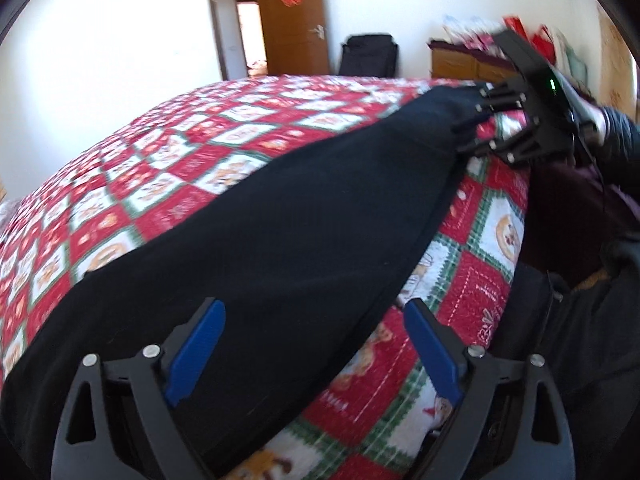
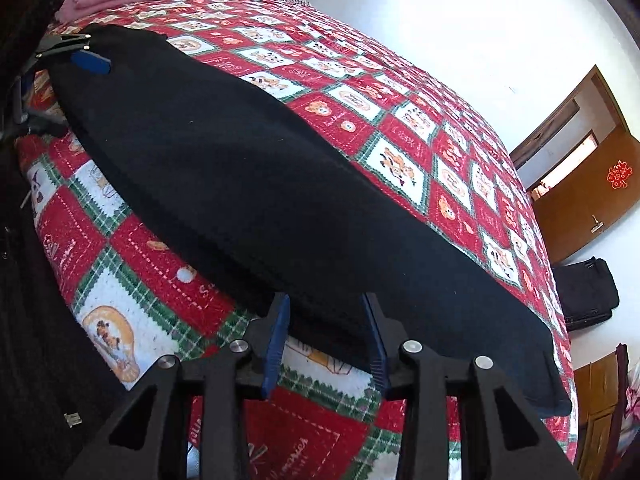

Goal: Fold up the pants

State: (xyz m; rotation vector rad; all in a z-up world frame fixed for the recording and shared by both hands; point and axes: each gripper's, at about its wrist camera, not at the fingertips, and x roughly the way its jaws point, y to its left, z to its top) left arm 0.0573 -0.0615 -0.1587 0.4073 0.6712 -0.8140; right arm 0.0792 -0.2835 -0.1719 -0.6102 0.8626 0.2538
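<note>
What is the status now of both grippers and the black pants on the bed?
Left gripper open over one end of the black fabric pants. Right gripper part open at the near edge, not clamped. Pants flat on red checked quilt. Nothing blocks.

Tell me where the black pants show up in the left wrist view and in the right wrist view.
Left wrist view: black pants run diagonally from lower left to upper right.
Right wrist view: they stretch from upper left to lower right.
Shared landmark: the brown door with its red ornament.
</note>
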